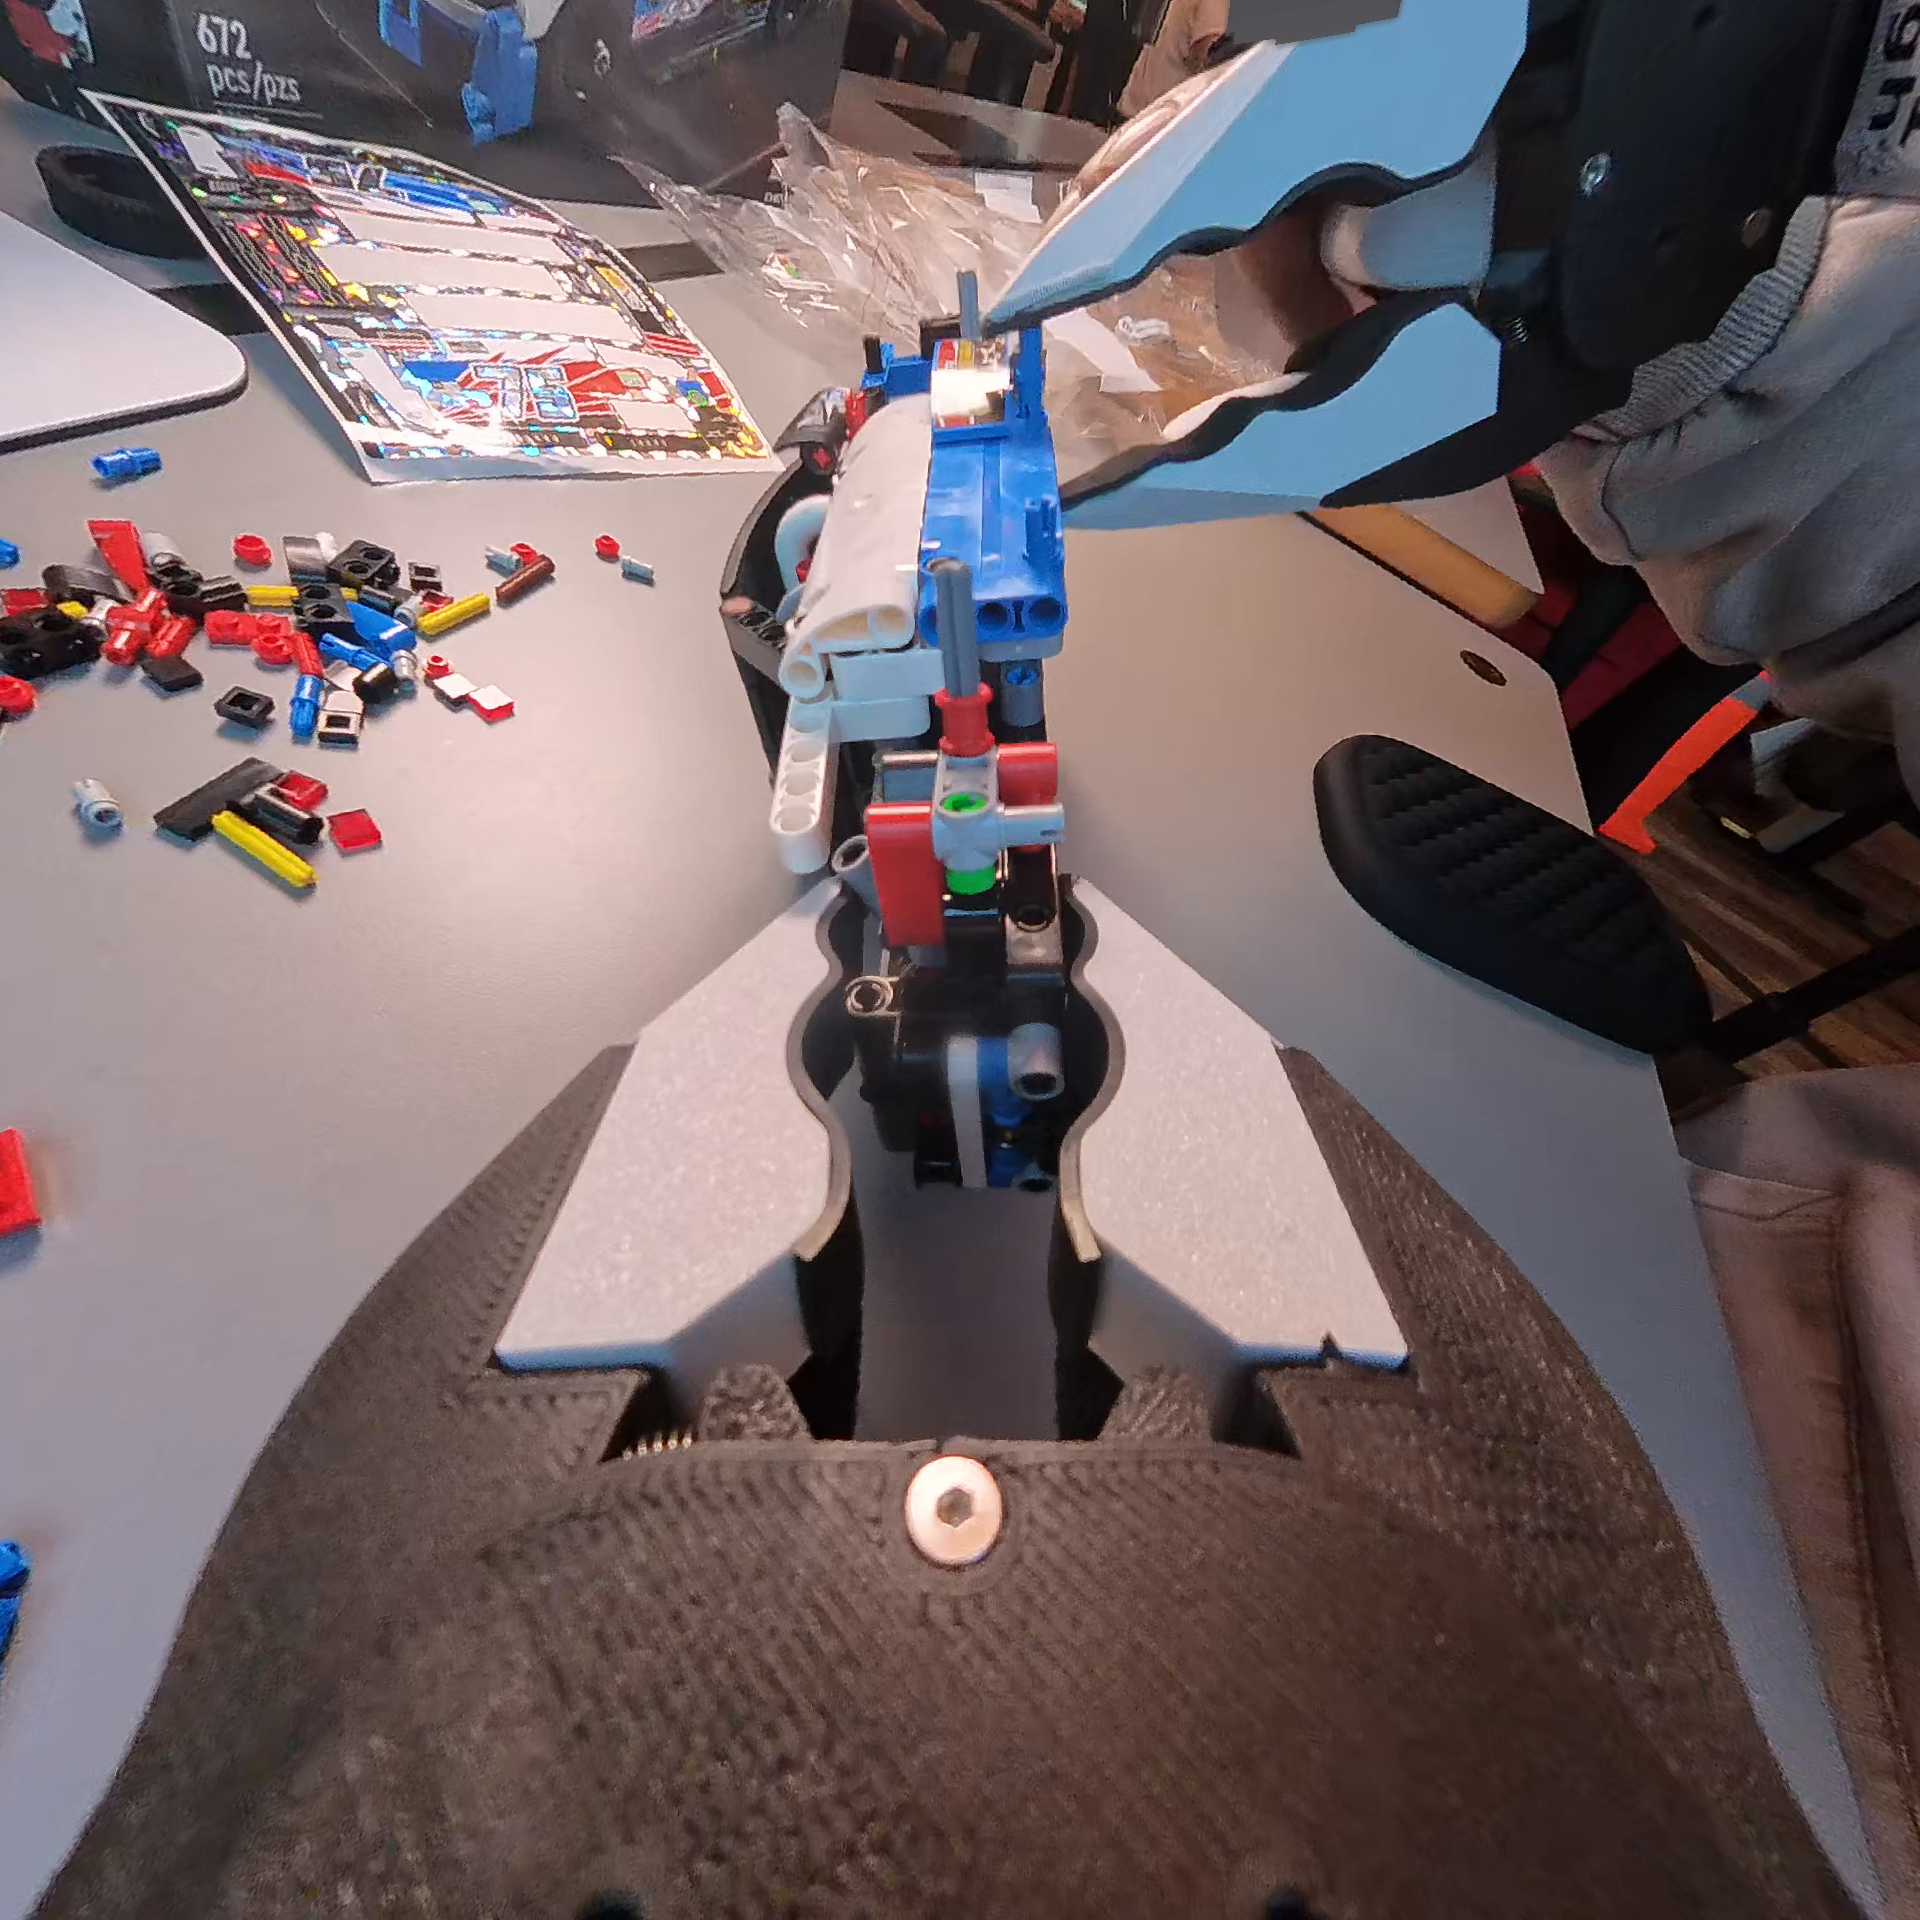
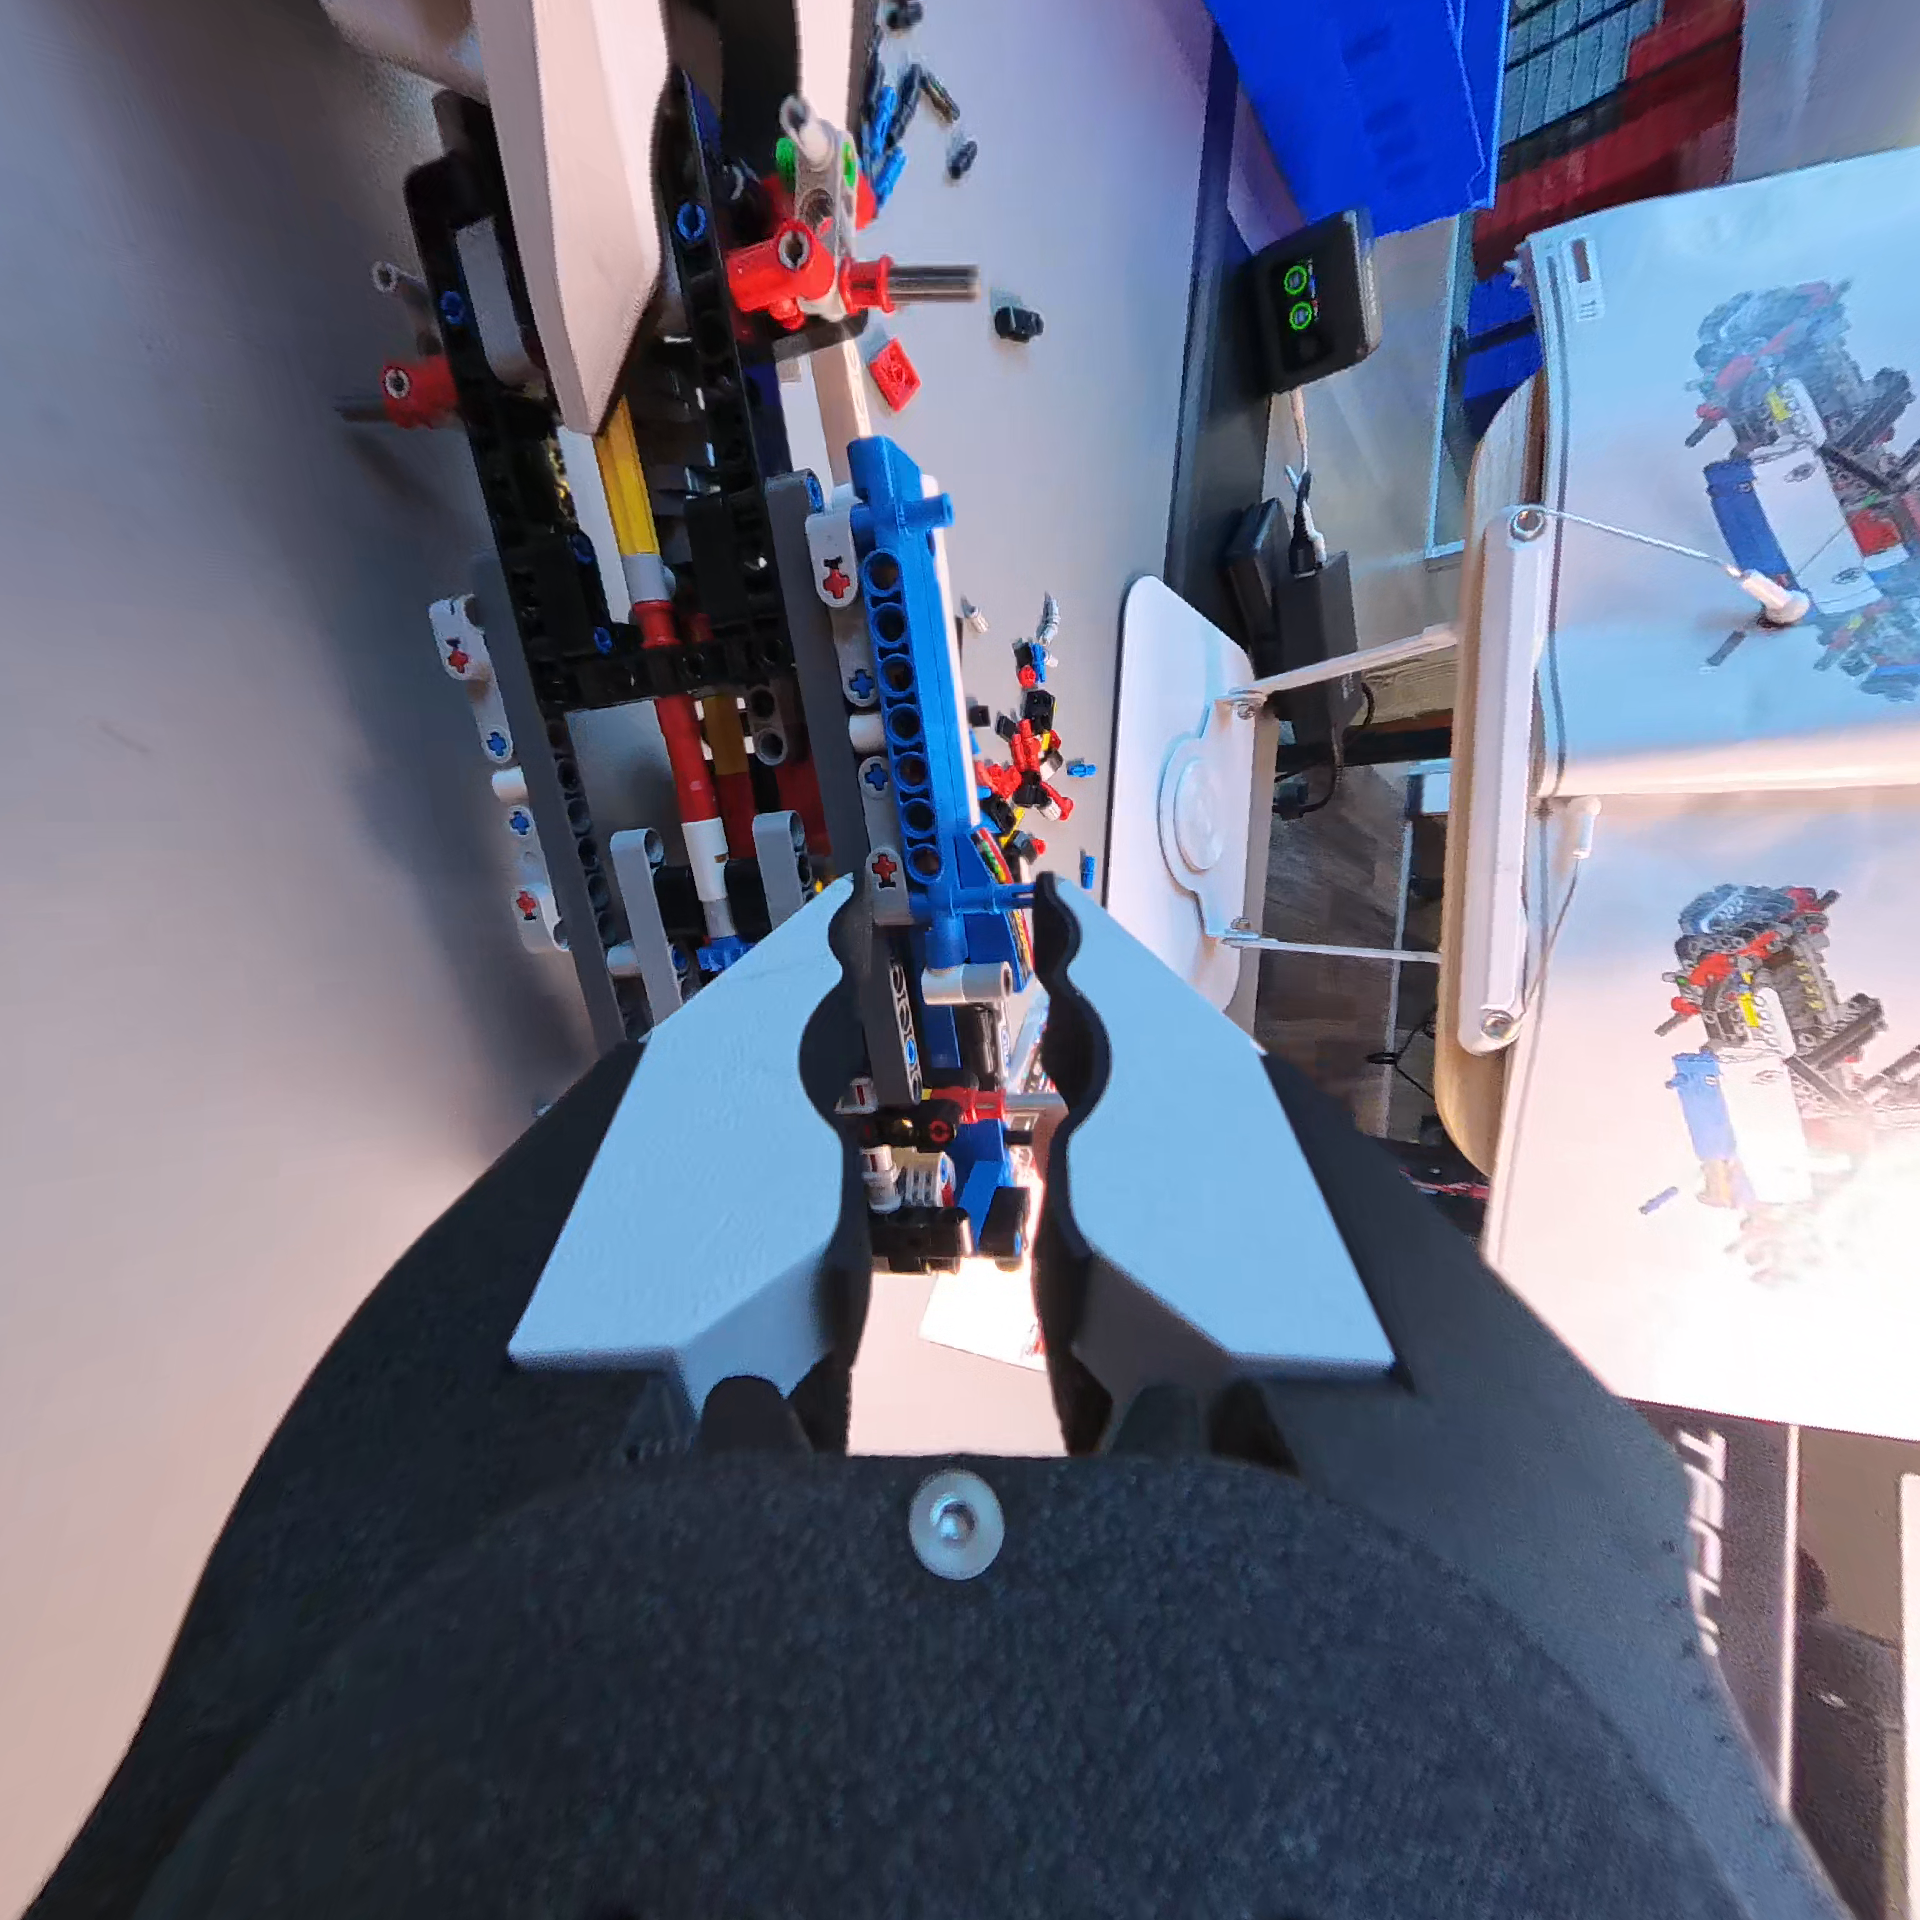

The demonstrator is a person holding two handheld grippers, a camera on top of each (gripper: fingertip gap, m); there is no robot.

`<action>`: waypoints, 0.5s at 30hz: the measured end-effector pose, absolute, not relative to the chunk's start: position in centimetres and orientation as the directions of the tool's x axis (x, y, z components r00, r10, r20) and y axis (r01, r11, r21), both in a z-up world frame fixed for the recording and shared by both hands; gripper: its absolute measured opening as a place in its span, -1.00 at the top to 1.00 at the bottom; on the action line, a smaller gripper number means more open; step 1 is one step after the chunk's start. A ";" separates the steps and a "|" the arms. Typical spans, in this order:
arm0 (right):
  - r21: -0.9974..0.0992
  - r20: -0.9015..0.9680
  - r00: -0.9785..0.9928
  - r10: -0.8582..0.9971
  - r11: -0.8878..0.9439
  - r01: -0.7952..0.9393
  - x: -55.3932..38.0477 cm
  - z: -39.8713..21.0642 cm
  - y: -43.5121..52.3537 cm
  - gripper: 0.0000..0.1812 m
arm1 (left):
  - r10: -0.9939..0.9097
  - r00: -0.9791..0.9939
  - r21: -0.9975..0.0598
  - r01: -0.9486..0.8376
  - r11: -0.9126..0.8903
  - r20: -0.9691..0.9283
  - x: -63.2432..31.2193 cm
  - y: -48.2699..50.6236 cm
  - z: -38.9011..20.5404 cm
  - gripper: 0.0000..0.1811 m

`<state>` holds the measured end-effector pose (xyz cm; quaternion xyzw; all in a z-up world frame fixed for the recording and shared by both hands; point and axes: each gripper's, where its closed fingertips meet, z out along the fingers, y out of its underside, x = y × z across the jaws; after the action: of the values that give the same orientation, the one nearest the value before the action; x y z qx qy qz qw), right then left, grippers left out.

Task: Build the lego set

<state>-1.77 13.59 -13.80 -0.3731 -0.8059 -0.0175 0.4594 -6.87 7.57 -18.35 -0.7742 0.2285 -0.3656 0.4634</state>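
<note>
Your left gripper is clenched on the near end of the half-built blue, white and black lego model, holding it above the grey table. Your right gripper closes around its far blue end. Loose small red, black and yellow pieces lie to the left, beside the shiny sticker sheet
</note>
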 end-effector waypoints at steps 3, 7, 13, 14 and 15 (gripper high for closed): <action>-0.302 0.759 -0.310 0.573 0.731 0.613 -1.8 -13.8 13.6 0.67 | -0.694 0.628 -0.885 -0.020 -0.466 0.352 -6.9 7.6 -18.4 0.60; -0.315 0.759 -0.303 0.576 0.733 0.603 -1.7 -13.8 13.5 0.68 | -0.701 0.630 -0.890 -0.033 -0.455 0.335 -6.9 7.5 -18.4 0.61; -0.329 0.738 -0.301 0.604 0.712 0.620 -1.9 -14.0 13.7 0.67 | -0.700 0.630 -0.888 -0.036 -0.457 0.335 -6.9 7.6 -18.6 0.60; -0.340 0.735 -0.294 0.611 0.707 0.620 -2.0 -14.1 13.7 0.67 | -0.695 0.631 -0.884 -0.032 -0.467 0.345 -6.9 7.6 -18.7 0.60; -0.346 0.738 -0.289 0.609 0.710 0.613 -2.1 -14.1 13.7 0.66 | -0.691 0.628 -0.878 -0.025 -0.477 0.358 -6.9 7.7 -18.8 0.60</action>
<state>-2.10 13.73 -14.07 -0.3807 -0.8028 -0.0019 0.4588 -6.91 7.68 -18.79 -0.7780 0.2300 -0.3652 0.4565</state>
